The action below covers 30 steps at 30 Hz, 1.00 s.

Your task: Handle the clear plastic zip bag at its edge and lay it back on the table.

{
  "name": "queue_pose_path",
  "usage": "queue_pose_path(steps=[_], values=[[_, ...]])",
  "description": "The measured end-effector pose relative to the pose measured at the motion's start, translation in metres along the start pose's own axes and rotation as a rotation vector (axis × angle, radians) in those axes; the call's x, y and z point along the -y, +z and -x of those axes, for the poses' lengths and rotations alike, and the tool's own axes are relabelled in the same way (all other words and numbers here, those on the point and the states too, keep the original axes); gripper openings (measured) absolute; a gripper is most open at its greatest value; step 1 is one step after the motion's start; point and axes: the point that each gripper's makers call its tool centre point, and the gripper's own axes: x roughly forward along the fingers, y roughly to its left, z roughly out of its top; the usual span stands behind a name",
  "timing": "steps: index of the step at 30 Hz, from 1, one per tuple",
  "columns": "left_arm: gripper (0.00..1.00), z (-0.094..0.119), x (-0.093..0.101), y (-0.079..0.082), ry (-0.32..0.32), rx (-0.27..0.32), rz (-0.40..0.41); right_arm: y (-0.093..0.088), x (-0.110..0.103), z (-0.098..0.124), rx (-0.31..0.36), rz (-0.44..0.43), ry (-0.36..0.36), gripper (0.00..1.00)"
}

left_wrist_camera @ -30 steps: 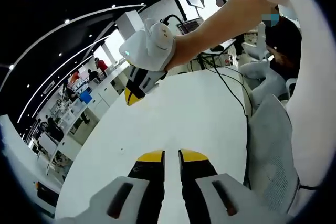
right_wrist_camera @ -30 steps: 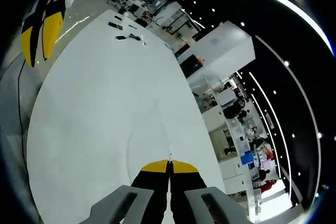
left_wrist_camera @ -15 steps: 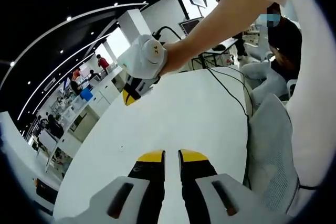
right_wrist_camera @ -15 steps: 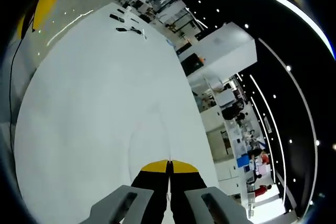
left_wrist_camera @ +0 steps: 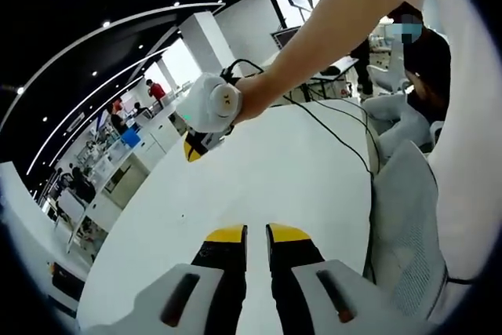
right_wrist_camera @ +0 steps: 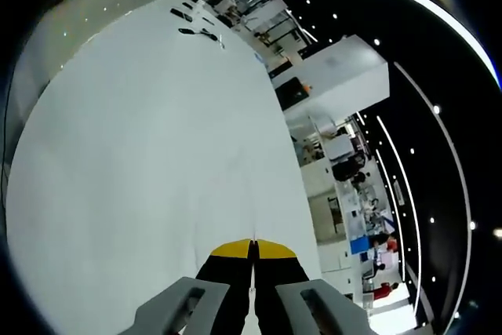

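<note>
Two yellow-tipped, black-and-grey handheld grippers were counted: the left gripper (left_wrist_camera: 256, 231) and the right gripper (right_wrist_camera: 253, 245). There was one broad white table (right_wrist_camera: 141, 162), and at its far end lay a few small dark objects (right_wrist_camera: 192, 25), too small to identify or count exactly. One white mesh-backed chair (left_wrist_camera: 404, 225) stood beside the table, and one black cable (left_wrist_camera: 337, 132) trailed across it.
</note>
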Motion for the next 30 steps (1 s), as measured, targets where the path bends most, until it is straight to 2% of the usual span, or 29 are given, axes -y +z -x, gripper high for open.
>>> queue_pose_path(steps=[6,11,20,30], values=[[0.07,0.0,-0.001,-0.003,0.002,-0.005,0.007,-0.005,-0.001,-0.009,0.0,0.04,0.002,0.0],[0.07,-0.001,-0.001,-0.004,0.001,-0.008,0.012,-0.006,-0.012,-0.015,0.011,0.072,0.023,0.0],[0.07,-0.003,-0.001,-0.006,-0.003,-0.012,0.016,-0.005,-0.047,-0.018,0.047,0.096,0.076,0.0],[0.07,-0.004,0.001,-0.008,-0.008,-0.014,0.019,-0.011,-0.091,-0.019,0.045,0.106,0.134,0.0]])
